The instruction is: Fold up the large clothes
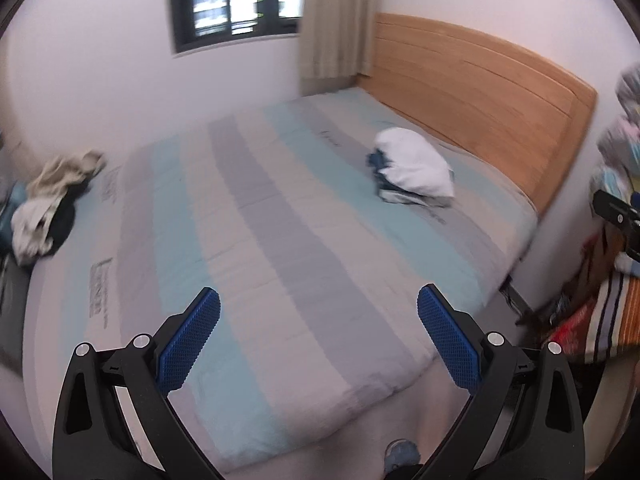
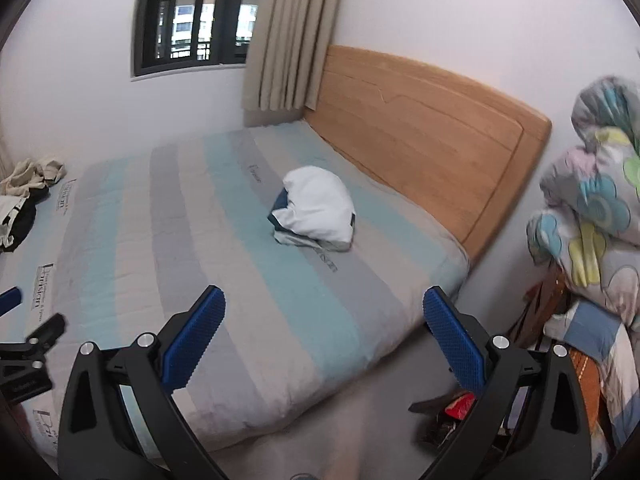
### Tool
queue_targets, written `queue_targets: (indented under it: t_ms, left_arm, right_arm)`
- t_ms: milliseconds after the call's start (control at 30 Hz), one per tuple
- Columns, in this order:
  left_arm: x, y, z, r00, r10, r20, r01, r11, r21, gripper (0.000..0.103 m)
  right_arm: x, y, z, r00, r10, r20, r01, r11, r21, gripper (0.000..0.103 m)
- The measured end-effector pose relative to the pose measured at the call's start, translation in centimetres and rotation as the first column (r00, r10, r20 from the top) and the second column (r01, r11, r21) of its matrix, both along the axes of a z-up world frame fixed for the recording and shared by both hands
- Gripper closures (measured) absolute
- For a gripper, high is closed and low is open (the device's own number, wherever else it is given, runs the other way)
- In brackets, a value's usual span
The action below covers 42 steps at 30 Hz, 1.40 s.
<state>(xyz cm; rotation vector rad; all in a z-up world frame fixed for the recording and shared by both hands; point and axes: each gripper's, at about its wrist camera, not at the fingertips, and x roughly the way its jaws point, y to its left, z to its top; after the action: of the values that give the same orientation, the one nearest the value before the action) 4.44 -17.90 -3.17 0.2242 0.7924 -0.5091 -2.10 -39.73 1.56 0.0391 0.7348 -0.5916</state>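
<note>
Both the left gripper point(image 1: 319, 336) and the right gripper point(image 2: 324, 336) hung above the striped bed point(image 1: 256, 216) with jaws spread wide, holding nothing. A folded white garment point(image 2: 318, 208) lay on darker clothes near the headboard point(image 2: 420, 120). A crumpled clothes pile point(image 1: 48, 200) sat at the bed's far edge.

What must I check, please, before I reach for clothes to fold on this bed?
1. Left tongs open, empty: ok.
2. Right tongs open, empty: ok.
3. Striped blue-grey bed sheet has free middle area for folding: ok.
4. Crumpled beige, white and black clothes pile lies at the far left edge, apart from both tongs: not ok.
5. White folded bundle on blue cloth near wooden headboard, already folded: cannot tell.
</note>
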Motion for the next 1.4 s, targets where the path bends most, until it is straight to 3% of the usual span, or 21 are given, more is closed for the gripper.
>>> queue_targets:
  t_ms: [200,467,767,1033,1400]
  left_arm:
    - [0.4,-4.0,0.3,0.995,-0.103,-0.005,0.103,0.994,-0.022,0.006]
    - [0.7,-6.8,0.4,0.987,-0.16,-0.007,0.16,0.986,-0.042,0.006]
    - [2.2,-8.6,-0.7,0.987,-0.152,-0.055,0.148,0.986,-0.072,0.006]
    - [1.8,-11.4,-1.2,0.985,-0.172,-0.031,0.17,0.984,-0.06,0.006]
    - [2.2,-11.4,-1.4,0.983,-0.174,-0.056,0.17,0.983,-0.066,0.006]
  right_arm:
    - [-1.6,-2.8,-0.6,0.999,-0.016,-0.036,0.017,1.0,0.025,0.007]
    - [-2.8,-4.5,-0.5,0.999,-0.038,0.004,0.038,0.998,0.058,0.007]
    - [-1.8,-6.6,-1.5,0.999,-0.033,0.019,0.031,0.997,0.073,0.007]
    - [-2.5,-7.9,-1.8,0.997,-0.068,0.021,0.066,0.996,0.061,0.007]
    - [-2.5,-8.3,-1.8,0.997,-0.074,0.018,0.073,0.995,0.065,0.007]
